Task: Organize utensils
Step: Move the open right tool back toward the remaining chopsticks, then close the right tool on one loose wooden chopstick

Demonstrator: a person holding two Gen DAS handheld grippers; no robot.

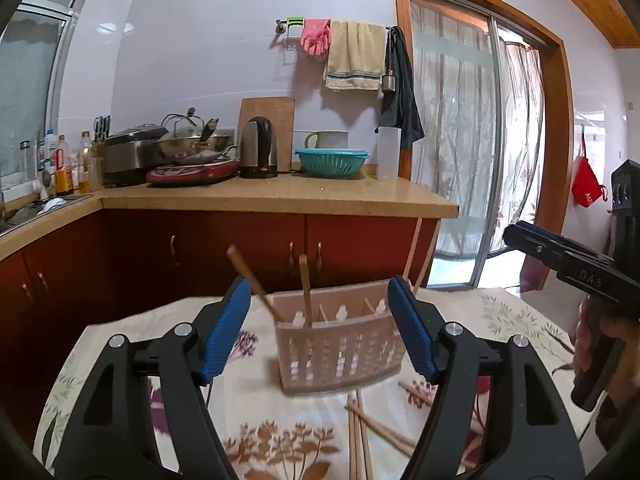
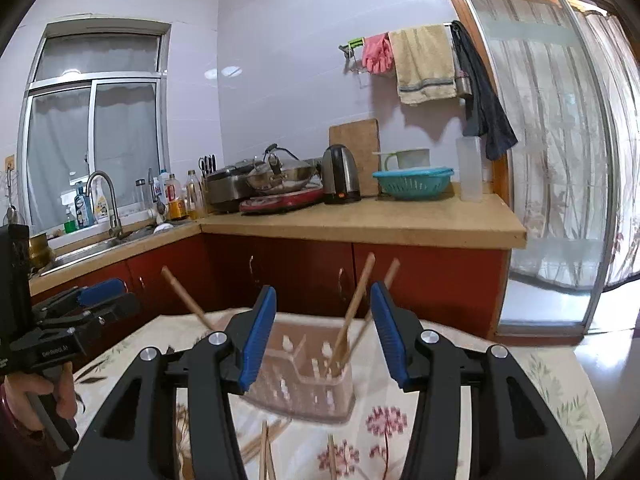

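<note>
A pale slotted plastic utensil holder stands on the floral tablecloth, with wooden chopsticks standing in it. It also shows in the right wrist view, with chopsticks leaning out. More loose chopsticks lie on the cloth in front of it, and they show at the bottom of the right wrist view. My left gripper is open and empty, just in front of the holder. My right gripper is open and empty, also facing the holder.
The table wears a floral cloth. Behind it runs a kitchen counter with red cabinets, a kettle, a teal colander, a wok and bottles. A sink is at left, a sliding glass door at right.
</note>
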